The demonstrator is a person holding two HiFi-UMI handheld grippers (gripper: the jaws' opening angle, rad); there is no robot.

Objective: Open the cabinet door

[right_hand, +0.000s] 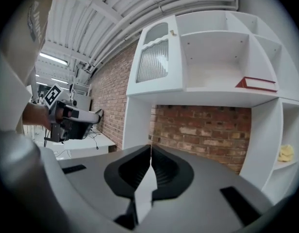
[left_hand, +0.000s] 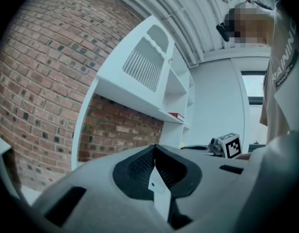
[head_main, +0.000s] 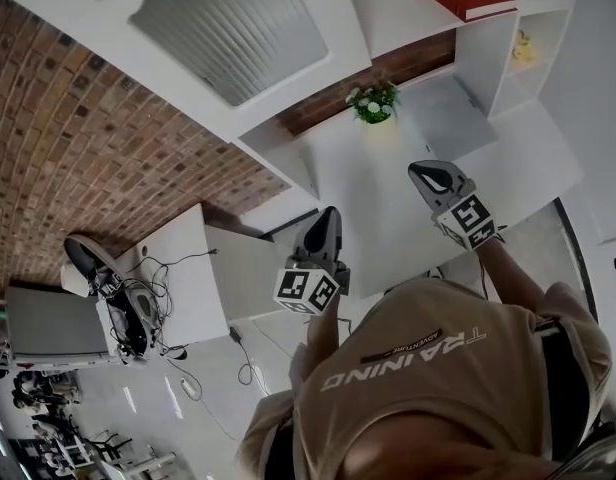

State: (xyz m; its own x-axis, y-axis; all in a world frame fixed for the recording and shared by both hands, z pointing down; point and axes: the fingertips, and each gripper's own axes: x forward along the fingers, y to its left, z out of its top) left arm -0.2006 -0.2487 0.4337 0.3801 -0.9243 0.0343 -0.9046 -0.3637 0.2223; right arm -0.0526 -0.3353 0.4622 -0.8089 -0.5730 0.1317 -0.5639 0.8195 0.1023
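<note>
Here both grippers are clenched on nothing: the left gripper (left_hand: 155,147) and the right gripper (right_hand: 150,147) hang in front of the plain white counter (head_main: 388,208), well short of the task's thing. The white cabinet door with ribbed glass (right_hand: 153,59) sits closed, high at the wall unit's left end. To do this well, the right jaws probably need to part, rise to the small round knob (right_hand: 172,32) near the door's upper right corner, pinch it squarely, then pull along the hinge arc. Beyond the counter are a flat red book (right_hand: 256,84) on an open shelf, a small white-flowered plant (head_main: 373,101) and a red brick wall (right_hand: 203,130).
</note>
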